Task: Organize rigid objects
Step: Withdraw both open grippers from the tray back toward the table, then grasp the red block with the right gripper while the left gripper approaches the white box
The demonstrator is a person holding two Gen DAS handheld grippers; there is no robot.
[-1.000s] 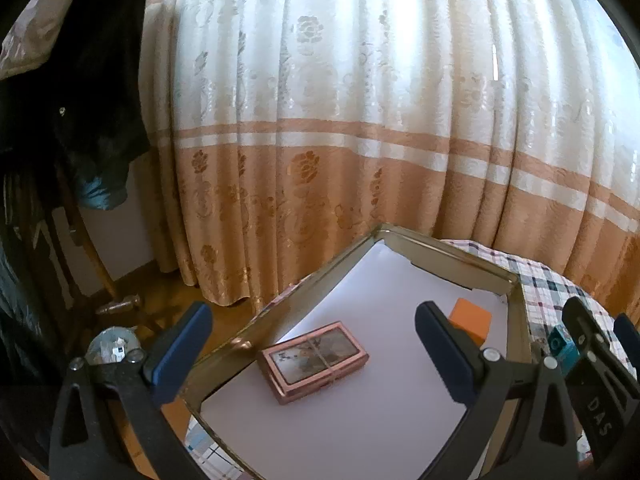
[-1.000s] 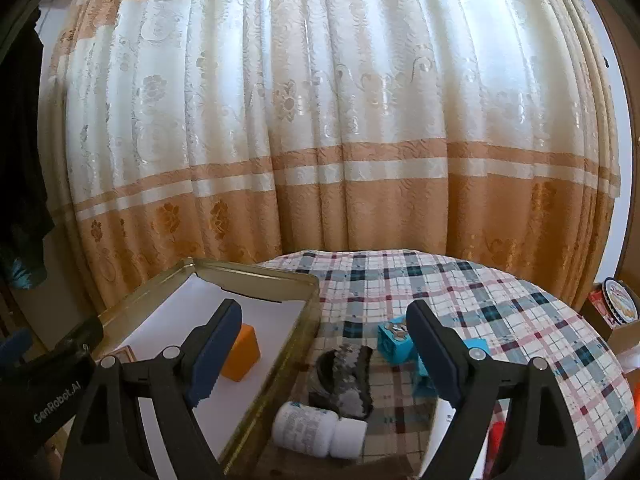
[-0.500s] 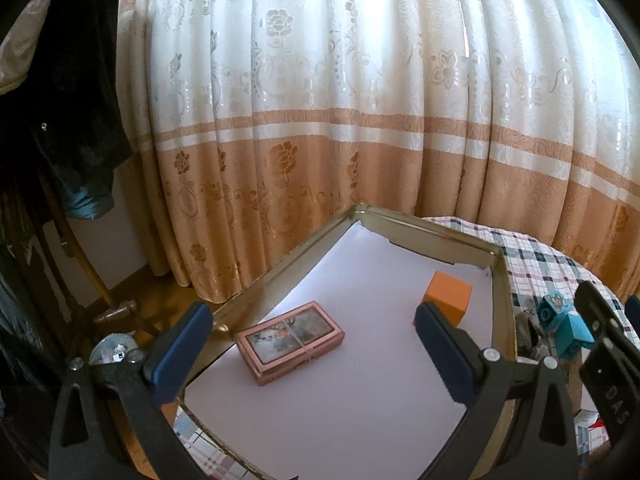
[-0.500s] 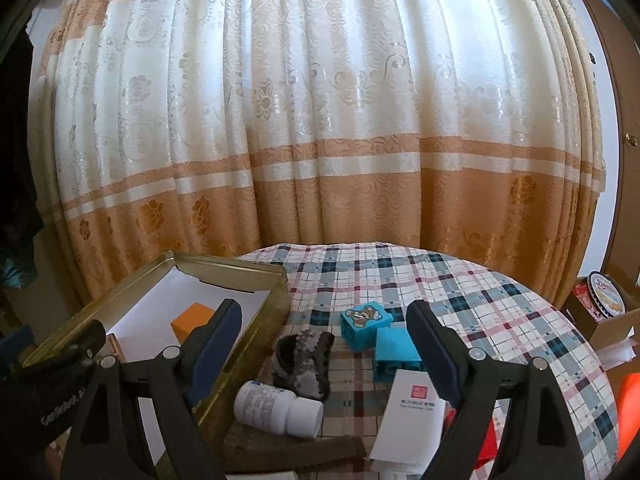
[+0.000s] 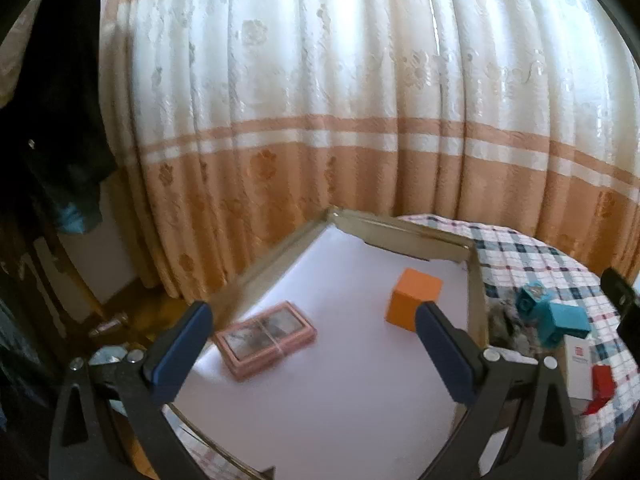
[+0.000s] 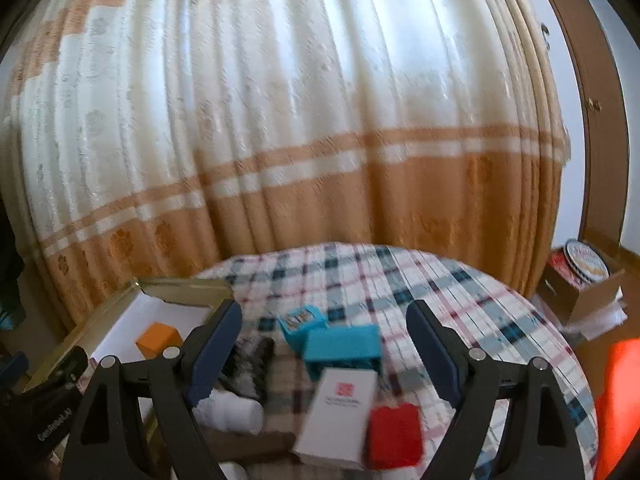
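1. Between the spread, empty left tongs (image 5: 312, 340), the pink flat box (image 5: 265, 338) and orange cube (image 5: 414, 305) lie apart on the white floor of the brass-rimmed tray (image 5: 476, 300).
2. Ahead of the right tongs (image 6: 324, 346), also wide open and holding nothing, two blue blocks (image 6: 340, 346) touch; just nearer lie a white carton (image 6: 338, 412) and a red item (image 6: 395, 434), blurred.
3. A white bottle (image 6: 230, 414) and dark lump (image 6: 252, 362) sit partly behind the left finger (image 6: 212, 354).
4. All rest on the plaid worktop (image 6: 460, 296); curtain (image 6: 280, 120) beyond.
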